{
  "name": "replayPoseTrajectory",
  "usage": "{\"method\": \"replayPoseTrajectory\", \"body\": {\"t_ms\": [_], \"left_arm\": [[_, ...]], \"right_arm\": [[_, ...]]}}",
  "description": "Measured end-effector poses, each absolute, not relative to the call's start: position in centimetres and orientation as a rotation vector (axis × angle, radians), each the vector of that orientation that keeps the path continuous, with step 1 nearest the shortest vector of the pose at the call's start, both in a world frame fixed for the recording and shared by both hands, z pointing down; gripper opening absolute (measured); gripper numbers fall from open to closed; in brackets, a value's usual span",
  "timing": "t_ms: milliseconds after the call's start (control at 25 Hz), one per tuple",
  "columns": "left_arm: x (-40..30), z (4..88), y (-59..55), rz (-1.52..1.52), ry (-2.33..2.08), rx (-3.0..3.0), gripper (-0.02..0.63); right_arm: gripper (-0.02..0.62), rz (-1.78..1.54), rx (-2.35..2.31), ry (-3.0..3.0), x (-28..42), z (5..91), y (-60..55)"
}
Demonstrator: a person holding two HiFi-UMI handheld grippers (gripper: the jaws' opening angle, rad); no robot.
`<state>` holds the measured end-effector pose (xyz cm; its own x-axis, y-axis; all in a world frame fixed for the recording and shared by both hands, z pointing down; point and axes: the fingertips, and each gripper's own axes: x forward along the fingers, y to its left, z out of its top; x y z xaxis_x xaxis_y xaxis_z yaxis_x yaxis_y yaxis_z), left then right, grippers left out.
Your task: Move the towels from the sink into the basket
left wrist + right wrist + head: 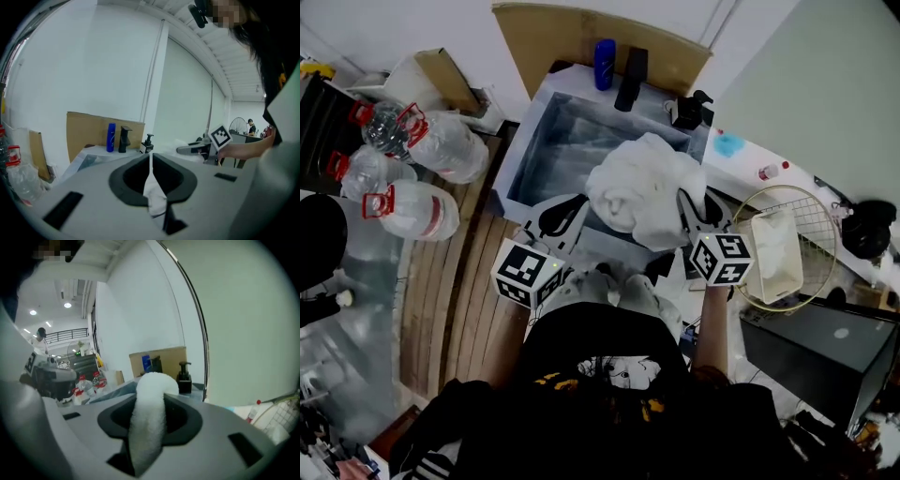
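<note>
Over the near rim of the sink (548,141), hung as a loose white bundle between both claws: the towel (642,192). Was lifted clear of the basin but not yet over the wire basket (820,230) at the right, with a second towel (773,248) already lying inside.

Was pinched by the left gripper (151,164) on a thin fold only, jaws drawn almost together with a sliver of cloth between them. Was clamped by the right gripper (150,397) on a thick roll, jaws part-way closed, pads pressed into the pile and cloth bulging up over the top.

Looked soft, limp and light. Could not tell from these views whether wet; if so, would weigh more and cling. Would probably sag and trail wherever unsupported, so might drag across the sink rim or snag on the basket wire. Offered no stiffness to steer by and no risk of breakage.

Judged the thick roll on the right the safer hold, and the thin fold on the left liable to slide out under load. Best taken deep in a gathered fold, close to the mass of the bundle rather than at a corner or hem. Best carried high, with both ends kept up, to bring the hanging part over the basket rim before release.
</note>
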<state>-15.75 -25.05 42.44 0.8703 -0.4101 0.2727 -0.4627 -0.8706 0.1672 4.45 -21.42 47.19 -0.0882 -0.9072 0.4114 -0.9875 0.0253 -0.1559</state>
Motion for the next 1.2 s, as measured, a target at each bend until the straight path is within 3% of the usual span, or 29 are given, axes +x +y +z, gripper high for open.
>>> {"method": "replayPoseTrajectory", "body": {"t_ms": [440, 880, 1200], "left_arm": [[-7.9, 38.7, -23.4, 0.216, -0.394, 2.948, 0.023], [5.9, 34.7, -16.4, 0.119, -0.061, 3.036, 0.022], [16.7, 34.2, -8.9, 0.127, 0.064, 3.041, 0.023]], "right_arm": [[0.132, 0.088, 2.231, -2.107, 8.7, 32.2, -18.2], [0.132, -0.223, 2.498, -1.83, 18.6, 27.4, -10.2], [0.132, -0.334, 2.589, -1.66, 29.6, 24.8, -0.6]]}}
